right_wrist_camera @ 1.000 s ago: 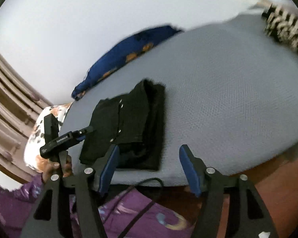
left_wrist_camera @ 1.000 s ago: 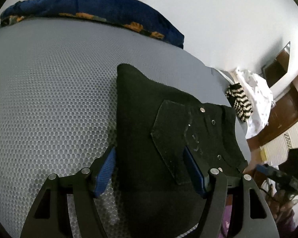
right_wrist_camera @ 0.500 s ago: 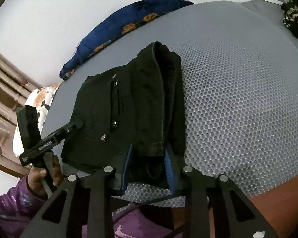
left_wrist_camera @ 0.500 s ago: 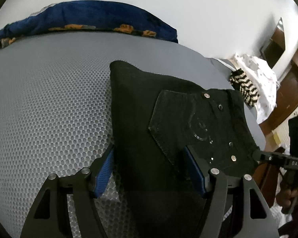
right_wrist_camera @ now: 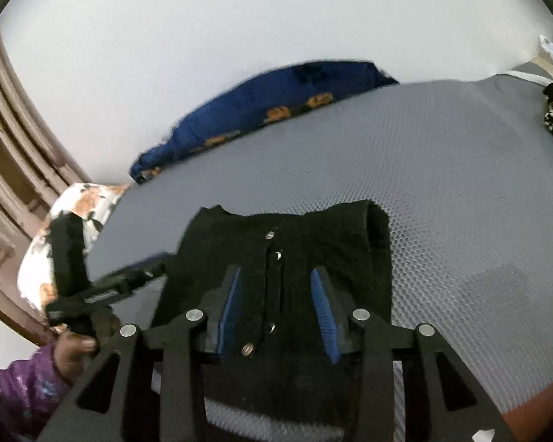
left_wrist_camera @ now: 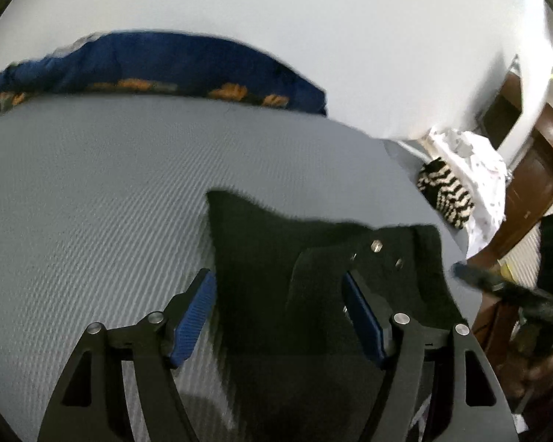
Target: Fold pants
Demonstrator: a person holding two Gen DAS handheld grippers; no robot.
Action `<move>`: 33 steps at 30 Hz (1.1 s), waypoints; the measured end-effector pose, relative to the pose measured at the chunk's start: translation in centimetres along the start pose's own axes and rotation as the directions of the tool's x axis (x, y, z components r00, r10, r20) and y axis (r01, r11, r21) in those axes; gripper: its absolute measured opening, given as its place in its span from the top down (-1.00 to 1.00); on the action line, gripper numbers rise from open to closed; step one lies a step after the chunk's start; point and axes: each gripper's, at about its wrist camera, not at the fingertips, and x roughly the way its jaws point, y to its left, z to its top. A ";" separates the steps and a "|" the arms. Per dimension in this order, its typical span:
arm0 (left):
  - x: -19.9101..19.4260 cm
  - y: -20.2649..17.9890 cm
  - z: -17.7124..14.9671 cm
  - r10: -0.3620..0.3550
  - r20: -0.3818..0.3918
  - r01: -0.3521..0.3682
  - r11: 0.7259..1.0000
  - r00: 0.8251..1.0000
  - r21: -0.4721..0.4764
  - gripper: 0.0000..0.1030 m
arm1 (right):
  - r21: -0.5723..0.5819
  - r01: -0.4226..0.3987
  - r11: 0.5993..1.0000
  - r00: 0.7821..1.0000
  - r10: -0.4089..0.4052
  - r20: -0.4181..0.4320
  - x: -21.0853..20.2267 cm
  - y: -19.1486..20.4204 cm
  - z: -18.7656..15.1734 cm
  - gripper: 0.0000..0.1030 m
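Pants [right_wrist_camera: 302,258]: black pair, already folded down into a compact thick rectangle, lying on the grey mesh-textured bed [left_wrist_camera: 92,202] close to its near edge. You can see the snap studs and a back pocket on top, so the waist end faces up.

Left tongs [left_wrist_camera: 278,309]: spread wide, hovering over the left part of the bundle. One blue pad sits just past the cloth's left edge over the bed, the other over the pocket. Nothing pinched, as far as I can tell.

Right tongs [right_wrist_camera: 278,309]: narrower, and the jaws have just been opening a bit. They straddle the studded strip in the middle of the bundle, but the pads look clear of the fabric, so I'd call that let go, not a grip.

Done so far: looks like basically all of it tbh. Edges are roughly squared, layers stacked, rolled fold visible on the right side.

Left to do: maybe a bit of patting flat or nudging the bundle straight, otherwise just pulling both tools away.

Background: blue pillow [left_wrist_camera: 158,66] at the far edge, striped cloth [left_wrist_camera: 444,195] off to the right, well apart from the pants.
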 end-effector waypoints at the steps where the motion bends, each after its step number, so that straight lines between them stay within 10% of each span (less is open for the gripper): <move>1: 0.3 -0.4 0.4 -0.006 0.009 0.005 1.000 1.000 0.028 -0.39 | -0.002 0.020 1.000 1.000 -0.020 -0.009 0.8 -0.1 -0.1 0.27; 12: 5.3 -1.4 0.6 0.055 -0.046 -0.045 0.980 0.997 0.194 -0.39 | 0.138 0.054 0.989 0.995 -0.042 -0.089 3.5 -4.6 -1.5 0.79; 21: 0.4 -3.2 1.8 0.119 0.011 -0.120 0.991 0.993 0.064 -0.51 | 0.033 0.074 0.997 0.991 -0.077 0.113 -3.0 1.5 -0.7 0.39; 33: -3.7 -6.4 0.6 0.356 0.106 -0.366 0.925 0.929 0.105 -0.75 | -0.027 0.137 0.990 0.975 -0.130 0.183 -5.3 6.4 -3.2 0.12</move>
